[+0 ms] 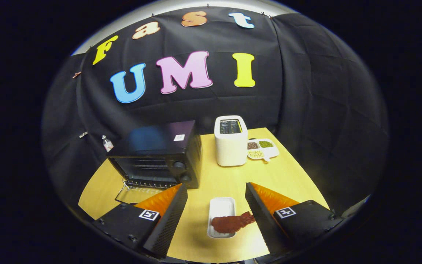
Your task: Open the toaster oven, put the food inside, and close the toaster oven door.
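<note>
Judging by the toaster oven (159,156) at eleven o'clock, its door already down, opening is done; the gripper (216,209) hangs spread, empty, over the food (233,222) on its tray (221,207).

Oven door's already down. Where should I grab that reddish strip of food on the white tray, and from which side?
Take the reddish strip near its middle, coming down from above. It lies flat and thin across the white tray, one end overhanging the rim, so a side approach would likely hit the tray. The gripper is open, with the strip between its fingers.
</note>
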A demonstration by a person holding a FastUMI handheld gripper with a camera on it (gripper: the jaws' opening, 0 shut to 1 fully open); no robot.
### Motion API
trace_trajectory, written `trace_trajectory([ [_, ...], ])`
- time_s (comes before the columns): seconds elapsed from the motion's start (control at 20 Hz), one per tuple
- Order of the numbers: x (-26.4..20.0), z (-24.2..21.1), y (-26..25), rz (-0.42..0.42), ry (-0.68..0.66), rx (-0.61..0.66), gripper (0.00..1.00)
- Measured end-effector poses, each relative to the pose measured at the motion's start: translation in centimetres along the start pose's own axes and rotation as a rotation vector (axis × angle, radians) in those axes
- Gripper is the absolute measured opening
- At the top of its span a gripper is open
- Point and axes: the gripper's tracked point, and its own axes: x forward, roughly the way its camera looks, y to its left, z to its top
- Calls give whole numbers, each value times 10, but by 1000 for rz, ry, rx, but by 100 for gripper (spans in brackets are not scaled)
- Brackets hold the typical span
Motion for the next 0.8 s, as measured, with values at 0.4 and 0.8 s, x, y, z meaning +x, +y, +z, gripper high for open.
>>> trace_trajectory([
  [0.4, 39, -72, -61, 103, 314, 99, 98],
  [0.8, 52, -139, -54, 227, 572, 237, 77],
])
